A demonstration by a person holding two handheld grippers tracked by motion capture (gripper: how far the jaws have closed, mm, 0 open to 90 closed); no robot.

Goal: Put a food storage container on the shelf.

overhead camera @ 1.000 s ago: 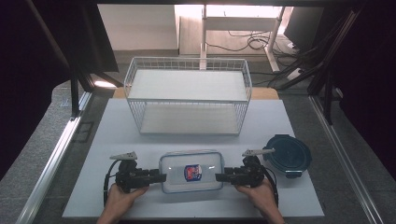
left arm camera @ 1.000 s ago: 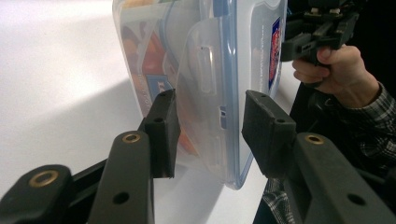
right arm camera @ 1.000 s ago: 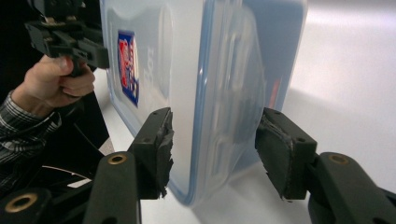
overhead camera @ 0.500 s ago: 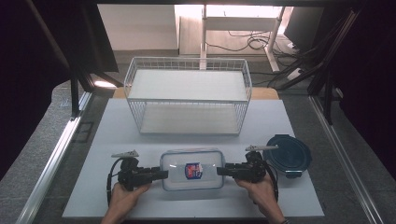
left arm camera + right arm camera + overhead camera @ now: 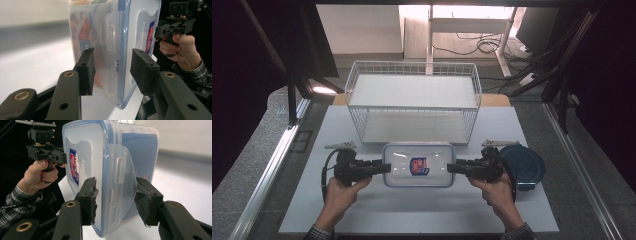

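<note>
In the left gripper view we see the two black pads (image 5: 86, 71) of the left gripper (image 5: 113, 71) standing on either side of the end flap of a clear plastic food container (image 5: 112, 37). There is a visible gap between each pad and the plastic, so this gripper is spread apart and is not pressing on the container.

In the right gripper view the pads (image 5: 147, 200) of the right gripper (image 5: 115, 200) stand around the other end flap. The right-hand pad looks to touch the bent flap and the left-hand pad lies very near the lid, but we cannot tell if they really squeeze it.

In the high view the container (image 5: 418, 165) lies flat in the lower middle of the frame, on the white table (image 5: 412, 210), with its lid on and a small red and blue label (image 5: 419, 166) in the middle of the lid. The left gripper (image 5: 384, 167) meets its left end and the right gripper (image 5: 451, 168) meets its right end. The left hand (image 5: 339, 192) and the right hand (image 5: 498, 192) come in from the bottom edge, and both wear plaid sleeves.

Just right of the right gripper lies a round dark blue lid (image 5: 524, 165). In the upper middle of the frame stands a white wire basket (image 5: 412, 100), apart from the container.
</note>
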